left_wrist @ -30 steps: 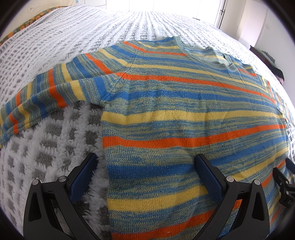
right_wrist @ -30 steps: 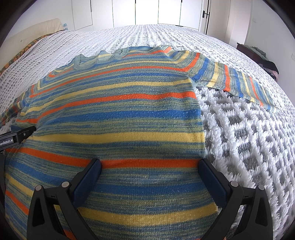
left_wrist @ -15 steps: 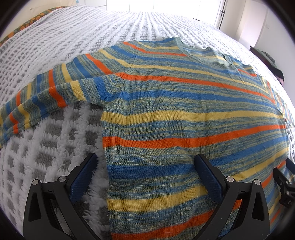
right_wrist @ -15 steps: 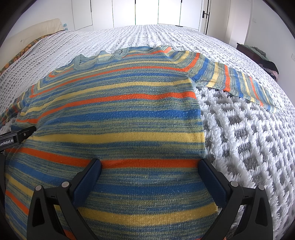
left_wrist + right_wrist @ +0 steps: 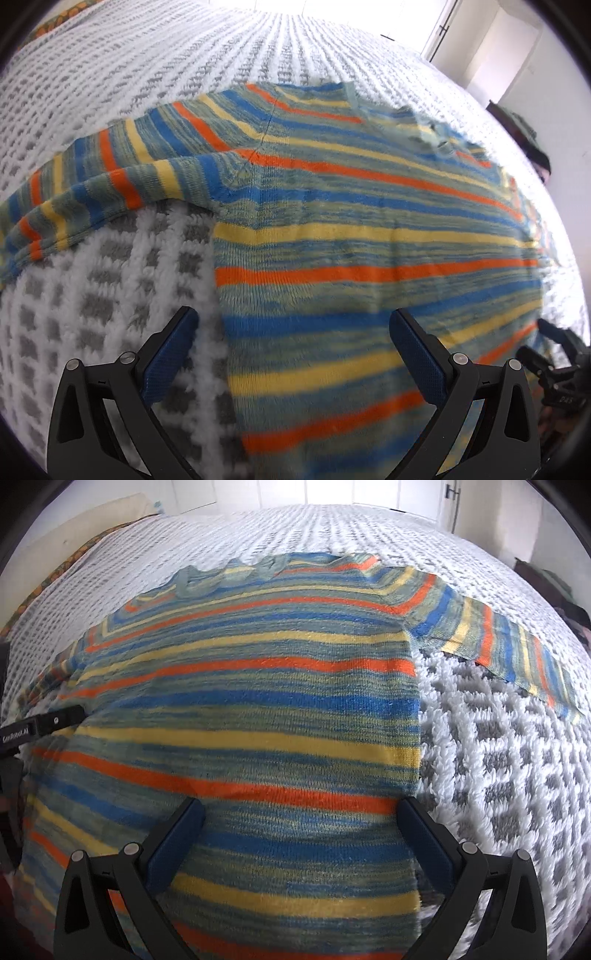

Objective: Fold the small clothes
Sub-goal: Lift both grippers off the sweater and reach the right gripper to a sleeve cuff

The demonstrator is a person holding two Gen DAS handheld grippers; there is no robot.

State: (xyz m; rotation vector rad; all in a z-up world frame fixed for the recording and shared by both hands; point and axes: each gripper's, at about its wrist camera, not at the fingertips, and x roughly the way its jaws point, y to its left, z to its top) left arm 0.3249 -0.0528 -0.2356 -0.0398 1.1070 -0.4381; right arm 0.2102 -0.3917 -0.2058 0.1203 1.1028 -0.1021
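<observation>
Over sweater [image 5: 369, 229] hem, both claws [image 5: 293, 352] [image 5: 301, 834] spread wide.

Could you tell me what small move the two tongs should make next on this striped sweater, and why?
Probably lower both and close on the hem corners. The striped sweater lies flat and unfolded on the bedspread, sleeves spread. The left tongs straddle its left side edge and the right tongs its right edge, both open, gripping nothing.

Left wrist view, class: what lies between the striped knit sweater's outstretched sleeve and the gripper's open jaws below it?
Only bare blanket: the white-and-grey checked fluffy blanket fills the stretch between the sleeve and the left gripper, shown in the left wrist view.
</observation>
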